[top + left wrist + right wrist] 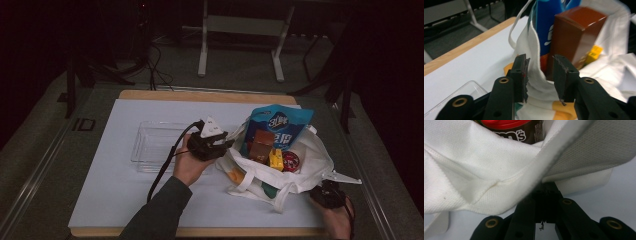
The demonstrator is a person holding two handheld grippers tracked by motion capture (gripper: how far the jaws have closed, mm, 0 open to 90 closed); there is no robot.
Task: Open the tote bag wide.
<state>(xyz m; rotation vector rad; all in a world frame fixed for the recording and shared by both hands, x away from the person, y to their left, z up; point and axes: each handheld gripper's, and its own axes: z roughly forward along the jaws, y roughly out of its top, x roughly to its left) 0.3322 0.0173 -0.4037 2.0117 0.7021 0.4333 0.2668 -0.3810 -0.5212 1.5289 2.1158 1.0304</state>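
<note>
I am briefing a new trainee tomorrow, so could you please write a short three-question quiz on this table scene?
1. True or false: the right hand-held gripper is shut on the white bag.
2. Which thing stands tallest in the bag? A) blue packet B) brown box C) yellow box
3. What lies on the table to the left of the left hand-held gripper?

Key
1. True: its jaws pinch the bag's edge.
2. A.
3. A clear plastic tray.
</note>
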